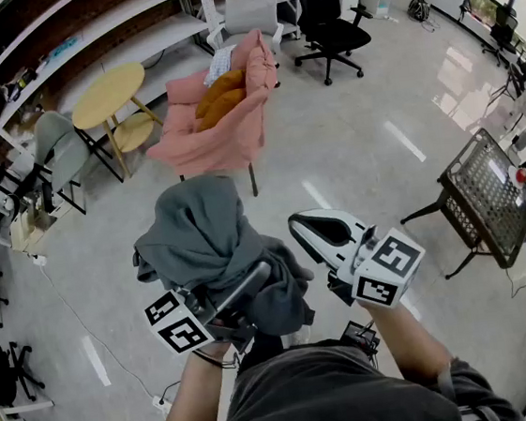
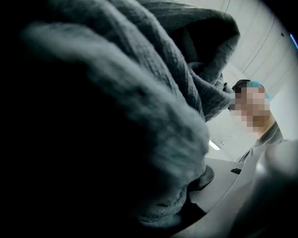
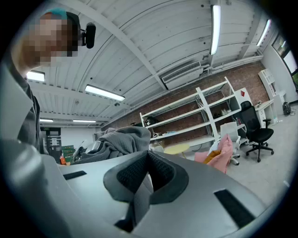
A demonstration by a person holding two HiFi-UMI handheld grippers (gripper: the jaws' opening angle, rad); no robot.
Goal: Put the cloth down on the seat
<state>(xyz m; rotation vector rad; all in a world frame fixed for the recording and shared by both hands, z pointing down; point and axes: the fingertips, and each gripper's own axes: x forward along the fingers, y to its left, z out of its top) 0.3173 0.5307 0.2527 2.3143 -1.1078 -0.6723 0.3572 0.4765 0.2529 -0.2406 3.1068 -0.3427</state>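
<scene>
A bunched grey cloth (image 1: 200,240) hangs in the air over my left gripper (image 1: 259,279), which is shut on it, with its jaws mostly buried in the folds. In the left gripper view the cloth (image 2: 139,93) fills nearly the whole picture. My right gripper (image 1: 320,233) is held beside the cloth, to its right, shut and with nothing in it; its dark pads meet (image 3: 146,172). The seat is a pink armchair (image 1: 225,129) with an orange cushion (image 1: 217,97), standing on the floor well ahead of both grippers. The right gripper view also shows the cloth (image 3: 118,139) and the armchair (image 3: 219,148).
A round wooden side table (image 1: 108,95) and a grey chair (image 1: 58,148) stand left of the armchair. Behind it are a white chair (image 1: 250,13), a black office chair (image 1: 325,9) and wall shelves (image 1: 82,27). A black mesh rack (image 1: 483,199) stands at right.
</scene>
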